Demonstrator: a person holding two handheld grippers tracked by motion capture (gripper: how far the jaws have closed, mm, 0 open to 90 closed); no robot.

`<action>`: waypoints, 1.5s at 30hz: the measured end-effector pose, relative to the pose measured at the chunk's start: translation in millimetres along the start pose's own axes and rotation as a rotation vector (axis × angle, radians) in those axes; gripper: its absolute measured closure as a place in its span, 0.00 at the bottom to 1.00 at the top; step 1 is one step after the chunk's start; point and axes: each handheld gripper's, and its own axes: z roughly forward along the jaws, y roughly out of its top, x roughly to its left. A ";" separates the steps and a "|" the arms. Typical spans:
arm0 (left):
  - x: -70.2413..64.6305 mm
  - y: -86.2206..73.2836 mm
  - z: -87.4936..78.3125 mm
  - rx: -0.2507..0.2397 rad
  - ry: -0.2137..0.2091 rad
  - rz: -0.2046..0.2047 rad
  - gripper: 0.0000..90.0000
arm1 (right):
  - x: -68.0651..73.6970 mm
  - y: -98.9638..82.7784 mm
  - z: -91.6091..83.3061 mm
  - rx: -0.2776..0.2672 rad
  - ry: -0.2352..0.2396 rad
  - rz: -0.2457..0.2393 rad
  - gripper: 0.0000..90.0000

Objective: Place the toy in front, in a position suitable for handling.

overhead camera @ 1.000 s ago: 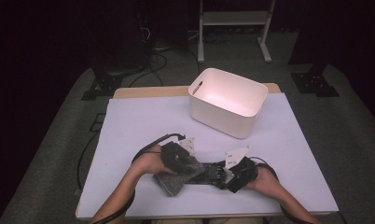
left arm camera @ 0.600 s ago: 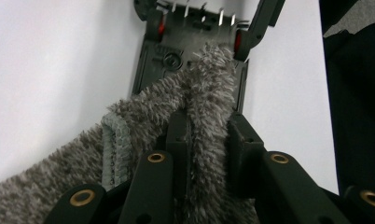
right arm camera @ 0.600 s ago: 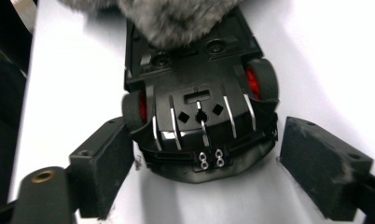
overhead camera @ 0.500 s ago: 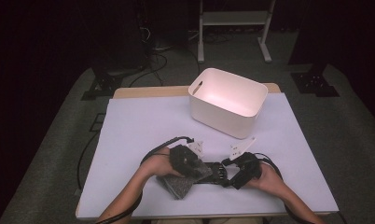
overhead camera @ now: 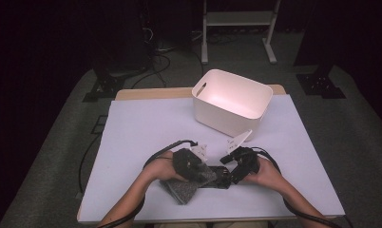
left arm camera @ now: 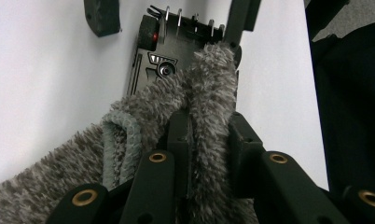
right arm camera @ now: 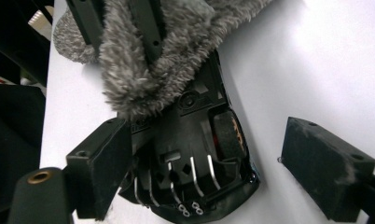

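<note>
White table cover [overhead camera: 146, 123], dark room beyond

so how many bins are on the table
1: a white bin at the table's far side, right of centre, beyond both grippers. Nothing seems to hide another.

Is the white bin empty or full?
Empty: the bin shows only its bare pale inside from above.

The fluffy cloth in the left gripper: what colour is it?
Grey, with a paler grey-green hem; the cloth shows best in the left gripper view.
</note>
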 end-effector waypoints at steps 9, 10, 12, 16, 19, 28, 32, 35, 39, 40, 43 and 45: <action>1.9 -2.3 -11.9 -0.011 0.021 -0.007 0.83 | -4.7 -5.9 5.4 -0.020 0.101 0.053 0.29; 2.8 -2.6 -14.7 -0.014 0.028 -0.010 0.83 | -4.7 -6.9 5.6 -0.027 0.103 0.056 0.29; 6.0 -2.7 -21.8 -0.025 0.049 -0.023 0.83 | -4.2 -7.7 5.8 -0.034 0.103 0.053 0.29; 12.9 -1.6 -32.1 -0.031 0.079 -0.049 0.83 | 1.7 -7.2 5.1 -0.037 0.076 0.026 0.30; 19.2 1.4 -35.3 -0.010 0.089 -0.065 0.83 | 9.3 -7.3 3.5 -0.044 0.037 -0.020 0.30; 29.5 10.2 -21.8 0.017 -0.016 -0.101 0.81 | 32.3 -11.3 -0.3 -0.080 -0.076 -0.180 0.32; 26.4 7.3 -22.2 0.000 -0.056 -0.102 0.82 | 41.2 -12.8 -2.0 -0.087 -0.116 -0.243 0.33; 20.3 5.9 -25.5 -0.018 -0.074 -0.088 0.83 | 44.5 -12.8 -7.0 -0.107 -0.119 -0.249 0.40; 8.4 5.7 -29.7 -0.019 -0.062 -0.045 0.83 | 45.0 -11.8 -11.3 -0.111 -0.086 -0.221 0.34; 5.4 5.2 -30.6 -0.022 -0.070 -0.044 0.83 | 46.2 -12.7 -10.5 -0.102 -0.093 -0.213 0.32; -5.8 3.3 -32.7 -0.031 -0.084 -0.017 0.83 | 47.0 -17.9 -8.9 -0.086 -0.082 -0.196 0.31; -12.2 3.1 -33.3 -0.022 -0.085 0.012 0.83 | 48.2 -21.9 -6.1 -0.078 -0.063 -0.190 0.32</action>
